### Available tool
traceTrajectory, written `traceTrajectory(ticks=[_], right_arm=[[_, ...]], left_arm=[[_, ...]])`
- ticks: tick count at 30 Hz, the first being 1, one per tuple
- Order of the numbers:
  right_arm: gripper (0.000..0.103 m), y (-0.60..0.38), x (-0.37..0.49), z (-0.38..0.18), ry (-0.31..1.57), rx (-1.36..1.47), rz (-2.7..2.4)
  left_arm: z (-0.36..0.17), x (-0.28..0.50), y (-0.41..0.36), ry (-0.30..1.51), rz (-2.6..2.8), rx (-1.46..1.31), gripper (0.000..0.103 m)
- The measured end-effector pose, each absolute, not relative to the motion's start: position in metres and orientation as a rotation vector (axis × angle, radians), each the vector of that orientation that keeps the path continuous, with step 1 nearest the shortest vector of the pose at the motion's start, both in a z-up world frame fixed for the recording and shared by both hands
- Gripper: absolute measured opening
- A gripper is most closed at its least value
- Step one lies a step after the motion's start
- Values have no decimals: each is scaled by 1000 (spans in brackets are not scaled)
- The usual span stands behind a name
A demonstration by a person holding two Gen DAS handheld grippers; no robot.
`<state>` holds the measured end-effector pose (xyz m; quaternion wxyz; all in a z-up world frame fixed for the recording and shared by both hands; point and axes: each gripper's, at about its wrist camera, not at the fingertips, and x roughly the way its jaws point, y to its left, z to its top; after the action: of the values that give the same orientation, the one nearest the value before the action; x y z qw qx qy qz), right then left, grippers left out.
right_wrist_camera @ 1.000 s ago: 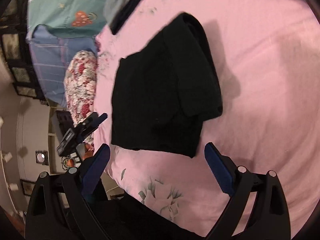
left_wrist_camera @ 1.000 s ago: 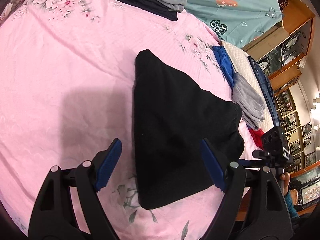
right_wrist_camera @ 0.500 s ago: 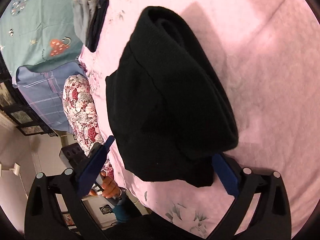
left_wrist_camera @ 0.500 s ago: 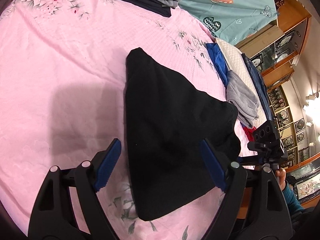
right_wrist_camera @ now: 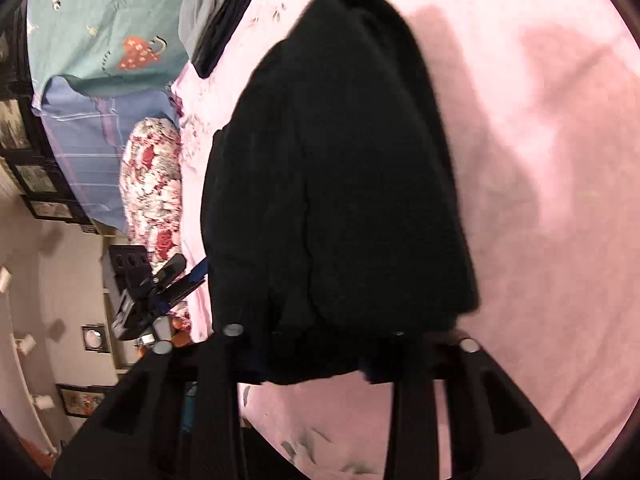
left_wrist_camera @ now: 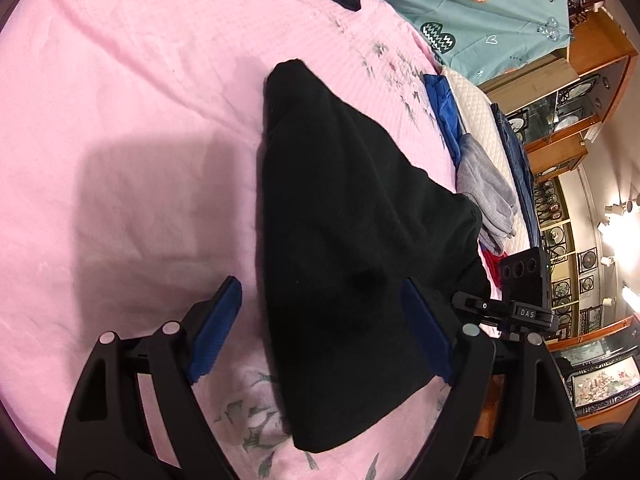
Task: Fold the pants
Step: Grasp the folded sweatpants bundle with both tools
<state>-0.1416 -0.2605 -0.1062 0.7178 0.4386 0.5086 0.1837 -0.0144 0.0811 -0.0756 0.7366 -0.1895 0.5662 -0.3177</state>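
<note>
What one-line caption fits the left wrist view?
Open left gripper poised over folded black pants on a pink bedsheet.

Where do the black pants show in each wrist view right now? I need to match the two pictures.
Left wrist view: the black pants run from upper centre down to the bottom, between the left gripper's open jaws.
Right wrist view: the black pants fill the centre, their near edge over the right gripper.
Shared landmark: the teal quilt with the red heart print.
</note>
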Motion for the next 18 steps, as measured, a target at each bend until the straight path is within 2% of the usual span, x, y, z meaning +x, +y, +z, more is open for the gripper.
traceTrajectory(ticks=[2,5,13,15,18], right_arm=[[27,-260,-144,-104,1110,935,407],[26,-260,-142,-104,1109,927,417],[25,-260,-143,-106,1108,936,431],[25,-260,-144,-105,1108,937,432],[25,-260,-145,-105,1104,938,433]], left_arm=[[-77,-15,81,1241,-717,-423,87],[-78,-15,76,1226,-739,-430,98],[-79,-8,32,1196,-787,-344,98],[-80,-8,34,1194,-802,-381,96],[-84,-6,36,1195,-804,-404,74]])
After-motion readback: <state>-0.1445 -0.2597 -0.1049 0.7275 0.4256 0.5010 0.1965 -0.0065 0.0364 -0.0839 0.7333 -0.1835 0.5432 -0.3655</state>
